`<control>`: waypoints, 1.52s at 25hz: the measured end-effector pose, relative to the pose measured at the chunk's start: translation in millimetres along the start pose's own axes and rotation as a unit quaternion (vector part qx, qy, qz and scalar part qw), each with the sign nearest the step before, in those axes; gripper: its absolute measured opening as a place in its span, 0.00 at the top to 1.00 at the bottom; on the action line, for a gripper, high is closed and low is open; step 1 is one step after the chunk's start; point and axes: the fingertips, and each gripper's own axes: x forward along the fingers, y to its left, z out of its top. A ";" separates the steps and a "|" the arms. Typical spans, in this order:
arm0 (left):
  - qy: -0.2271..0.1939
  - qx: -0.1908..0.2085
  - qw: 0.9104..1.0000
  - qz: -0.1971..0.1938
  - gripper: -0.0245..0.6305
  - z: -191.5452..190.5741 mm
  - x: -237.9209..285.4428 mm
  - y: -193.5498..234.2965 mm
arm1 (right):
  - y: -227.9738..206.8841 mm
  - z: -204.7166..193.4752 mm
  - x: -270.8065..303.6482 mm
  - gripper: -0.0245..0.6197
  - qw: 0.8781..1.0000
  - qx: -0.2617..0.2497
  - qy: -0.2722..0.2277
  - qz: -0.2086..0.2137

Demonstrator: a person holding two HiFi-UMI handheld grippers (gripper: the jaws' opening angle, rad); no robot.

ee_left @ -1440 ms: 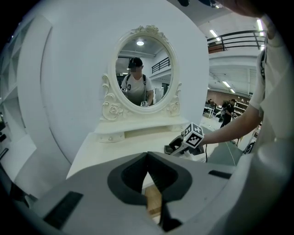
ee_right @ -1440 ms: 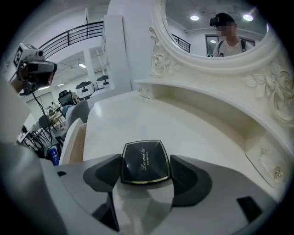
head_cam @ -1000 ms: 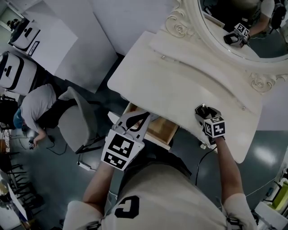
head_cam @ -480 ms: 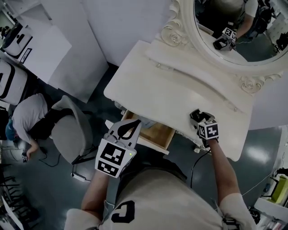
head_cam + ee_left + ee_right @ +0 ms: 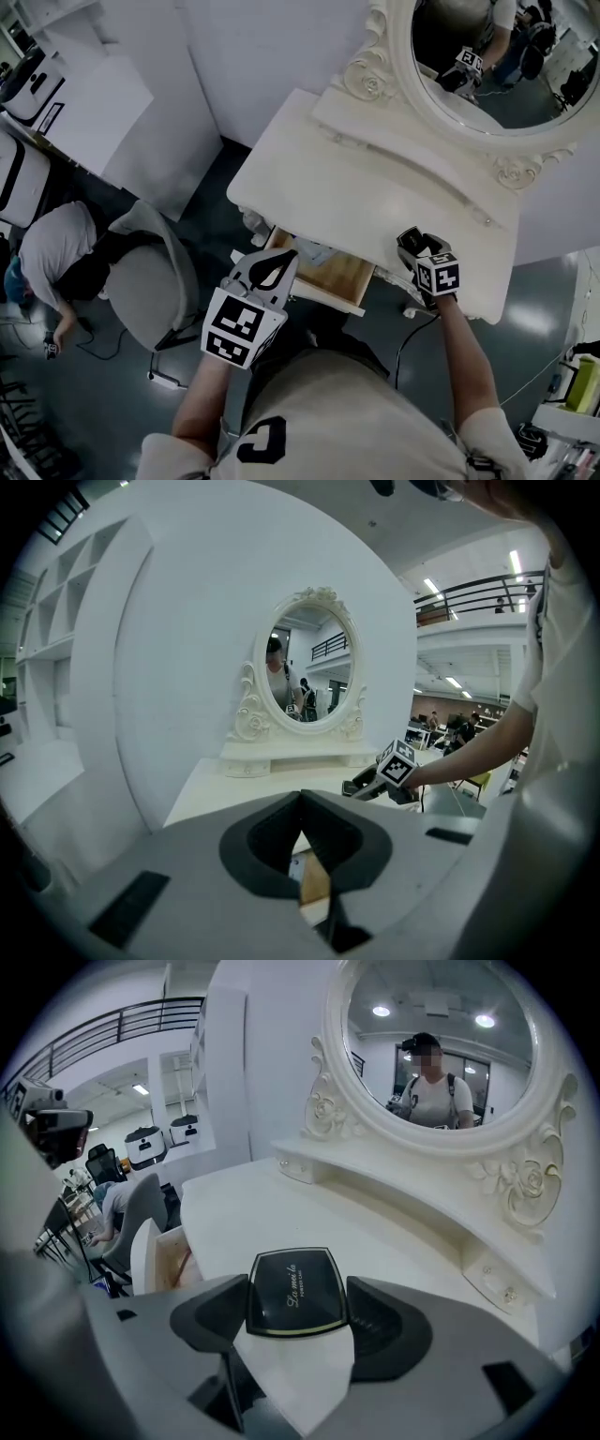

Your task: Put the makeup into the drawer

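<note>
A black square makeup compact [image 5: 296,1290] sits between the jaws of my right gripper [image 5: 296,1314], which is shut on it. In the head view the right gripper [image 5: 411,246] hangs over the front right edge of the white dressing table [image 5: 328,169]. The wooden drawer [image 5: 330,274] stands pulled out under the table's front, and a pale item [image 5: 314,251] lies inside. My left gripper [image 5: 283,257] is at the drawer's front left corner, shut with nothing in it. In the left gripper view its tips [image 5: 302,797] meet, and the drawer's wood [image 5: 315,889] shows below them.
An ornate oval mirror [image 5: 487,56] stands at the table's back on a raised shelf [image 5: 403,155]. A grey chair [image 5: 155,281] stands left of the drawer, with a crouching person [image 5: 52,248] beyond it. White machines [image 5: 28,84] line the far left.
My right gripper has risen a little with the compact over the table's front edge. The left gripper has drifted towards the drawer's left front corner. The drawer stays open.
</note>
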 end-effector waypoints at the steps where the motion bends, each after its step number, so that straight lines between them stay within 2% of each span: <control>1: -0.003 0.001 1.000 -0.003 0.88 -0.3 -4.9 1.1 | 5.7 2.1 -5.1 0.44 1.000 -0.001 -0.004 -0.003; 12: -0.031 0.020 0.997 -0.064 0.88 -12.5 -51.9 -13.6 | 79.0 22.5 -74.5 0.44 0.997 -0.022 -0.067 -0.030; 18: -0.039 0.023 0.995 -0.084 0.88 -18.3 -74.8 -17.0 | 122.1 32.1 -99.4 0.44 0.995 -0.041 -0.089 -0.023; 25: -0.044 0.008 0.995 -0.084 0.88 -27.2 -88.8 -16.7 | 159.8 39.9 -94.9 0.44 0.994 -0.069 -0.087 0.011; 32: -0.015 0.008 0.996 -0.092 0.88 -43.4 -78.2 -21.8 | 195.4 28.8 -61.6 0.44 0.992 -0.094 -0.064 0.061; 38: -0.008 -0.004 0.998 -0.064 0.88 -26.8 -54.7 -7.2 | 207.4 5.2 -6.8 0.44 0.985 -0.124 -0.031 0.115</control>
